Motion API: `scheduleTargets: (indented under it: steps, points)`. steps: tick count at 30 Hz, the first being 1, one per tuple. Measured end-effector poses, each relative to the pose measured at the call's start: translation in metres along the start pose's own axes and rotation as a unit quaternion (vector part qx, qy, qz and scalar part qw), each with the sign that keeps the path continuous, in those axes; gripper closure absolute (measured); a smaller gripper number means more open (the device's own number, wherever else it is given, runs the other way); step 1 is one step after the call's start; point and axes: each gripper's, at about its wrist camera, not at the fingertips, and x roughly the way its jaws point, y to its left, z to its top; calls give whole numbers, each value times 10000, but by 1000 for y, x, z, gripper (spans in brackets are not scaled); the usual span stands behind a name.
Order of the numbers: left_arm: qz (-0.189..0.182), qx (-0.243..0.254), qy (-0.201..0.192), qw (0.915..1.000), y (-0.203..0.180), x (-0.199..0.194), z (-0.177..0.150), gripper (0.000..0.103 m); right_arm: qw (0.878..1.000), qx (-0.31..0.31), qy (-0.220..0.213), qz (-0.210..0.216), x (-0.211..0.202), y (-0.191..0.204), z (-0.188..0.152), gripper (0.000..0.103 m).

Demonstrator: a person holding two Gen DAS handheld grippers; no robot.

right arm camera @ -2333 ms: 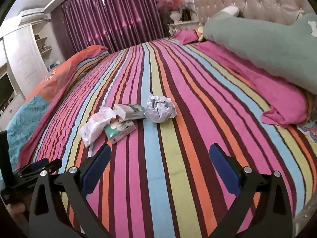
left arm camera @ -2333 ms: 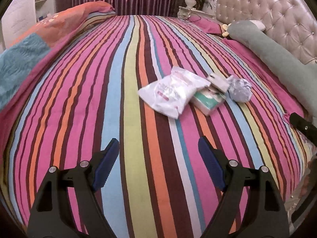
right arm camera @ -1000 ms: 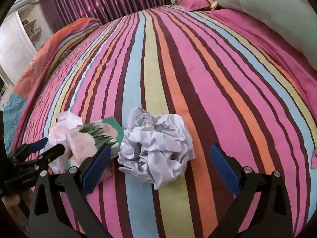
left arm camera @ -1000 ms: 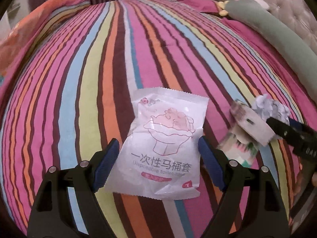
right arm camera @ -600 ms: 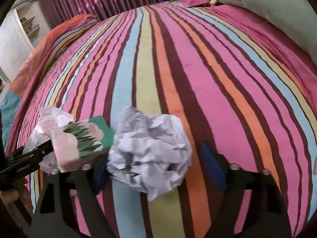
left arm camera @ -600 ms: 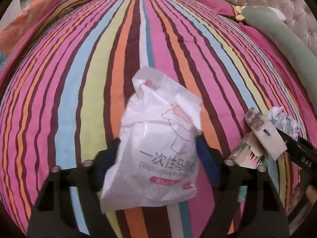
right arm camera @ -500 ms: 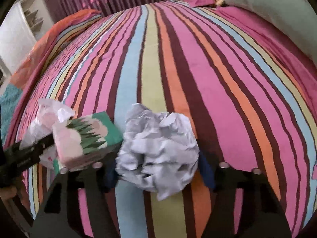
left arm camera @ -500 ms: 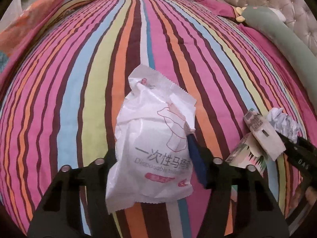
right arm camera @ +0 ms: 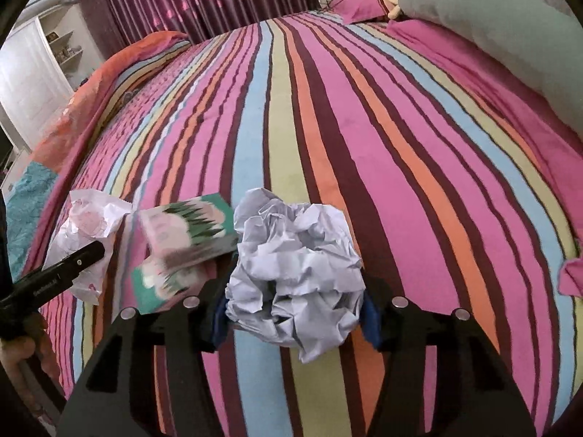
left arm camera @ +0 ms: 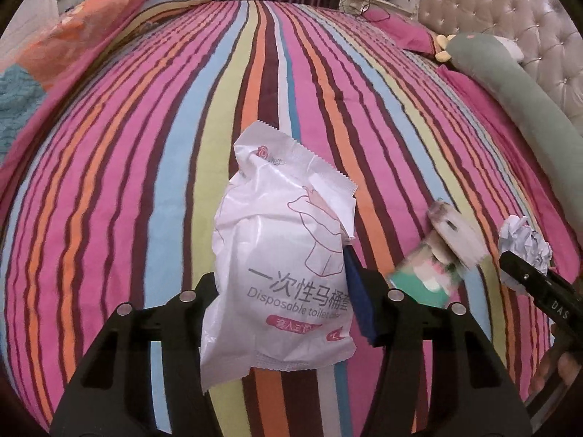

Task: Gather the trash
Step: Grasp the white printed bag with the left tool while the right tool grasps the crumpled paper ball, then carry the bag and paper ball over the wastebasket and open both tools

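Black tongs (left arm camera: 284, 298), blue pads (left arm camera: 359, 302), apparently silver screws.

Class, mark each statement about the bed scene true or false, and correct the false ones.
1. The left gripper holds a white plastic packet. True.
2. The right gripper holds a glass bottle. False: its fingers grip a crumpled paper ball.
3. The bedspread is striped in many colours. True.
4. The green-and-pink tissue packs lie to the right of the paper ball in the right wrist view. False: they lie to its left.
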Motion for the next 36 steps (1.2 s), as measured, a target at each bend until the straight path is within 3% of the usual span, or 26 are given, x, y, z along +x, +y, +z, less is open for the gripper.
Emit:
scheduleTargets:
  steps: [17,25,36]
  points:
    - [-150,67,-334,9993,-11,-106,-81,48,9996,250,-43,151,-80,-5,-77,49]
    - [-191,244,-331,9990,-4,-140,-148,48,9991,252,-117,318,-114,-3,-119,49]
    - [-659,186,-278,9973,6,-182,-251,48,9965,209,-185,792,-162,13,-187,49]
